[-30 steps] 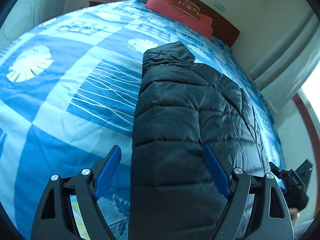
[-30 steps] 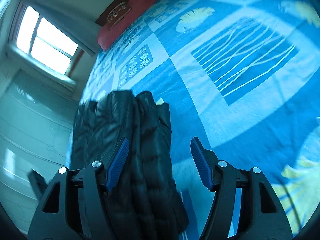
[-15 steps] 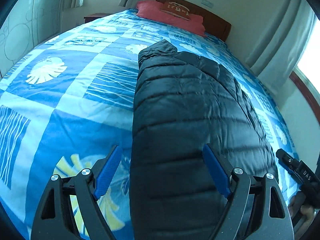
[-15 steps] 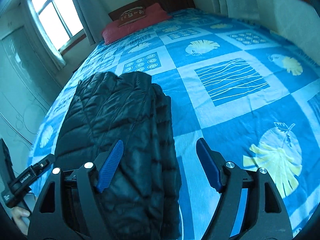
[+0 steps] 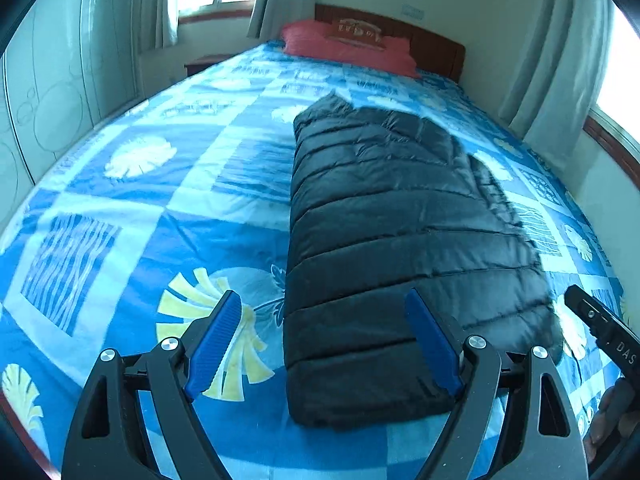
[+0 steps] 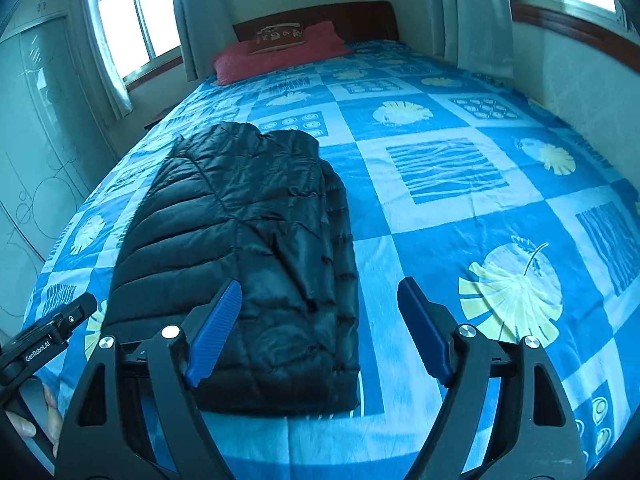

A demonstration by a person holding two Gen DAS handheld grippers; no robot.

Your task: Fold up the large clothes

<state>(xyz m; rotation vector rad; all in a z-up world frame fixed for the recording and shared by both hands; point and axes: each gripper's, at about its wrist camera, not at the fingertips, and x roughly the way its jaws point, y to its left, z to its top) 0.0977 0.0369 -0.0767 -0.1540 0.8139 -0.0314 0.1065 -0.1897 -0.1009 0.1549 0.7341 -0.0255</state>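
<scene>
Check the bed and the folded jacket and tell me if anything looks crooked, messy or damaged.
Nothing stands out. The black jacket lies folded in a long, fairly tidy bundle on the blue bedspread; only its far end is slightly uneven. The red pillow sits at the headboard. No tear or spill shows.

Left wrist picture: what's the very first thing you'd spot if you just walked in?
The black puffy jacket, folded into a long bundle, lies on the bright blue patterned bedspread, right of the bed's middle. Far off, a red pillow sits against the wooden headboard. Up close, the left tool hangs open over the jacket's near edge, holding nothing.
</scene>
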